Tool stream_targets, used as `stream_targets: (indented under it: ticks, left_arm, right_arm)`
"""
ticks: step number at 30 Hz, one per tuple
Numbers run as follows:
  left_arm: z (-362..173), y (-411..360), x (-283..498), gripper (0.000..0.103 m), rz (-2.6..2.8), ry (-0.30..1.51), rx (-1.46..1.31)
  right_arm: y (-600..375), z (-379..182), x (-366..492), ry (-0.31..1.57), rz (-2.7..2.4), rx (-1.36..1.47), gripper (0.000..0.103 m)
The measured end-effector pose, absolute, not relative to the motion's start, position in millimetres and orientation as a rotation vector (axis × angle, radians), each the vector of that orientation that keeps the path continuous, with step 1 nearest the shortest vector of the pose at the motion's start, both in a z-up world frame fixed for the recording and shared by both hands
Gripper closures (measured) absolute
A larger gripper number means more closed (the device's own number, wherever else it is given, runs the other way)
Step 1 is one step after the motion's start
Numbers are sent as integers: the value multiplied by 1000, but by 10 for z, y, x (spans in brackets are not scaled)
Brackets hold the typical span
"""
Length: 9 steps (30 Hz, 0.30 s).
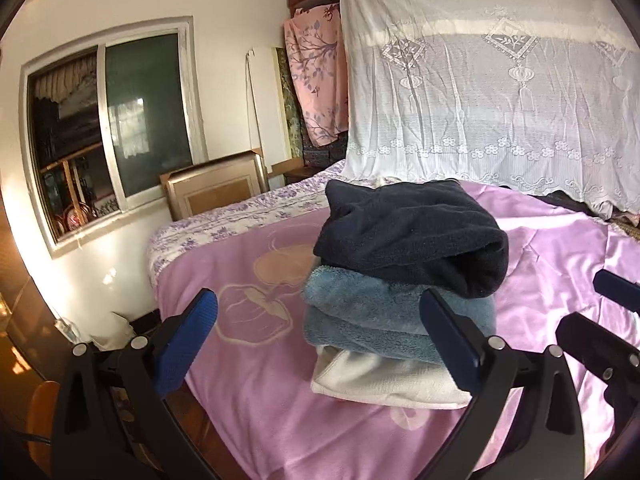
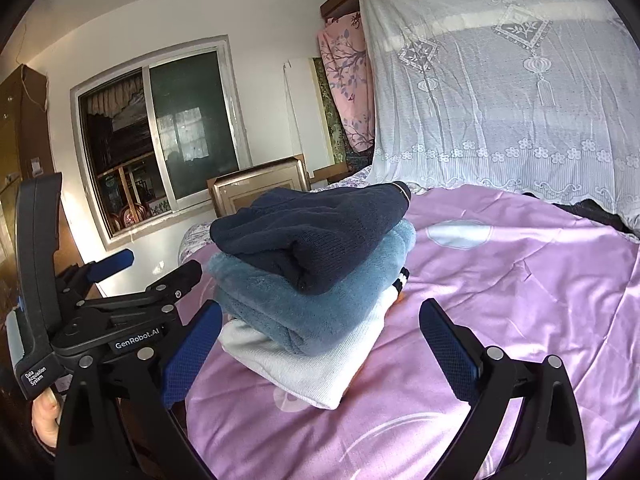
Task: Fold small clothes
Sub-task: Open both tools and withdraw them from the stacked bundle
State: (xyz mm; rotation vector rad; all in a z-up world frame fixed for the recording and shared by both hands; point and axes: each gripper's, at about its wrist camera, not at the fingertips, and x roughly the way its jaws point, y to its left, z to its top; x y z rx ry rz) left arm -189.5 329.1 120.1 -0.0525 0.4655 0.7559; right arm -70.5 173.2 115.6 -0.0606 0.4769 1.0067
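Note:
A stack of three folded clothes lies on the pink bedspread [image 1: 260, 400]. A dark navy garment [image 1: 408, 232] is on top, a fluffy light blue one [image 1: 372, 312] is in the middle, and a white one [image 1: 380, 384] is at the bottom. The stack also shows in the right wrist view: navy [image 2: 316, 232], blue [image 2: 320, 308], white [image 2: 304, 368]. My left gripper [image 1: 320, 328] is open and empty, just in front of the stack. My right gripper [image 2: 320, 340] is open and empty, close to the stack's front.
The left gripper's body [image 2: 120, 304] shows at the left in the right wrist view. The bed's left edge [image 1: 160, 280] drops to the floor. A white lace cloth [image 1: 500, 100] hangs behind the bed. A window [image 1: 112, 132] and a framed board [image 1: 216, 188] stand by the wall.

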Motion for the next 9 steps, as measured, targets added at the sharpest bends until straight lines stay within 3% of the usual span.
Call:
stream_targets:
  ticks: [9]
  left_arm:
    - [1269, 3287, -1972, 5, 775, 440, -68]
  right_arm:
    - [1646, 1195, -674, 479, 987, -47, 3]
